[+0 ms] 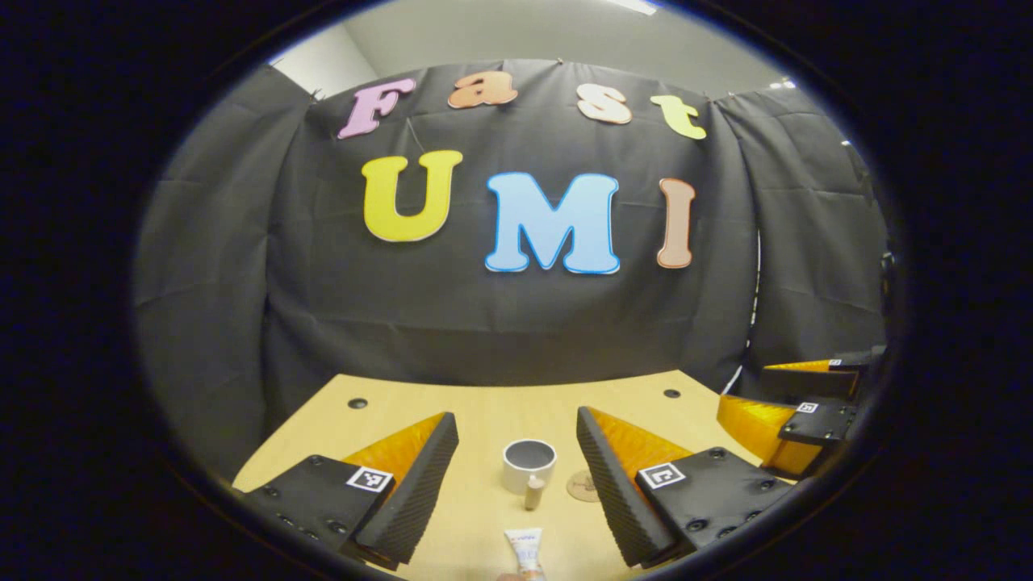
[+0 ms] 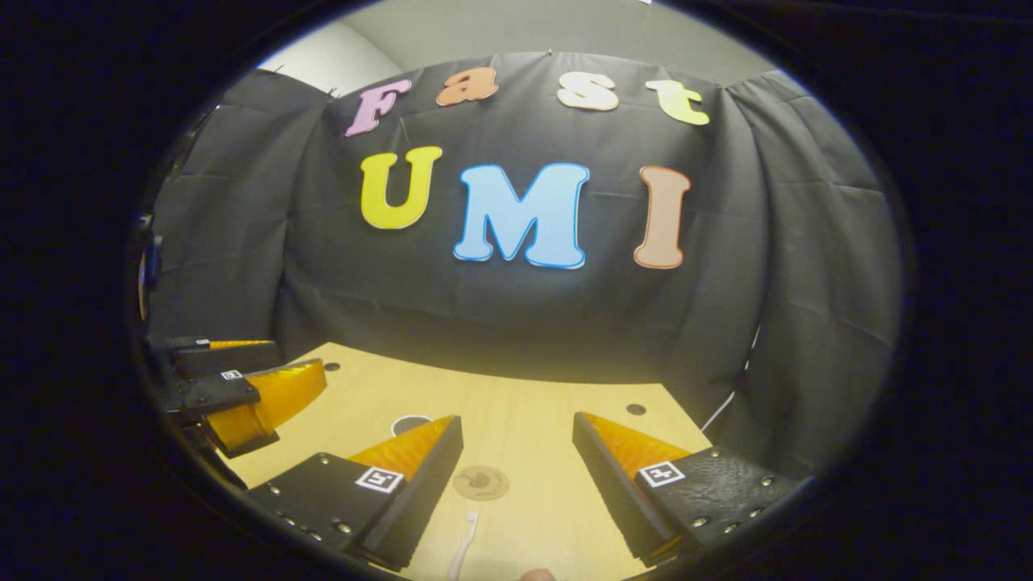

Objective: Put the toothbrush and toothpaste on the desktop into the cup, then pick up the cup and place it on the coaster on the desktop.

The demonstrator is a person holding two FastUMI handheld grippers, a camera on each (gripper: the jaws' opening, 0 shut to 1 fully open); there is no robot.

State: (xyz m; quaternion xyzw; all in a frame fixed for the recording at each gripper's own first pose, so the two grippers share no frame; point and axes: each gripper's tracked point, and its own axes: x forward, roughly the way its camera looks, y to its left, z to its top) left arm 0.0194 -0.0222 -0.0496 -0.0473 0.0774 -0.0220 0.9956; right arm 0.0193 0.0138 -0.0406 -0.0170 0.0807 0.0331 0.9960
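Both claws hovered low over the wooden desk point(image 1: 484, 403), each spread wide and holding nothing. In the left gripper view, the left claw point(image 1: 516, 468) framed the white cup point(image 1: 529, 464), which stood upright on the desk, with the toothpaste tube point(image 1: 526, 550) lying nearer the camera, its cap end toward the cup. A small pale upright object point(image 1: 533, 491) stood just in front of the cup; what it was could not be told. The round cork coaster point(image 1: 583, 486) lay just beside the cup, toward the right claw point(image 1: 795, 420), seen at that view's edge.

In the right gripper view, the right claw point(image 2: 516, 468) faced the coaster point(image 2: 480, 482), and the toothbrush point(image 2: 464, 549) lay on the desk nearer the camera.

The tube looked soft and light, so a gentle pinch across its middle would likely suit it. The toothbrush seemed thin, stiff and apt to slip; mid-handle looked the best hold. The cup appeared rigid and smooth, probably best gripped across its rim wall.
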